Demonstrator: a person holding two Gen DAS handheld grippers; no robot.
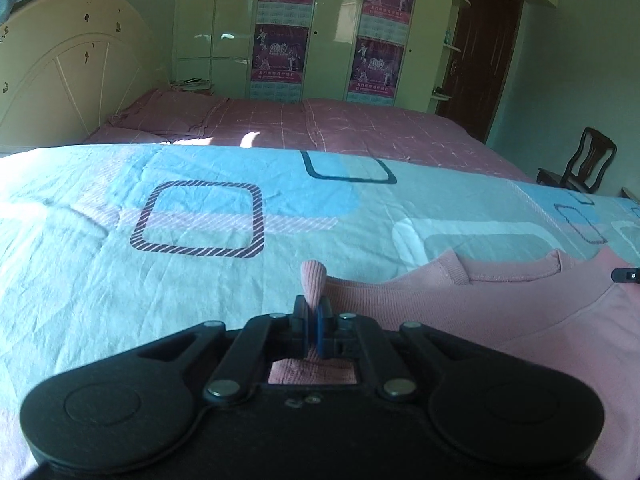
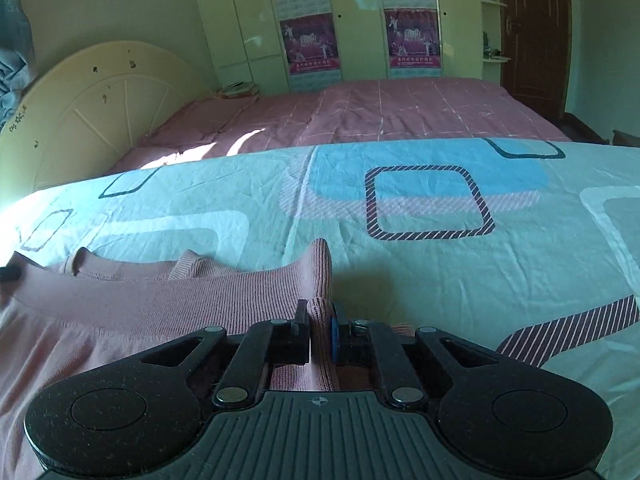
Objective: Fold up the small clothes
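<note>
A small pink knit sweater [image 1: 500,312] lies on a bed sheet printed in pale blue and white [image 1: 160,272], its collar toward the far side. My left gripper [image 1: 315,316] is shut on the sweater's left edge, and a ribbed tab of fabric sticks up between its fingers. My right gripper [image 2: 320,320] is shut on the sweater's [image 2: 140,304] right ribbed edge, which also stands up between its fingers. The tip of the right gripper shows at the far right of the left wrist view [image 1: 626,275].
A second bed with a pink checked cover [image 1: 320,124] and a cream headboard [image 1: 60,72] stands behind. Wardrobes with posters [image 1: 280,28] line the back wall. A dark wooden chair [image 1: 580,164] stands at the right, near a brown door [image 2: 532,32].
</note>
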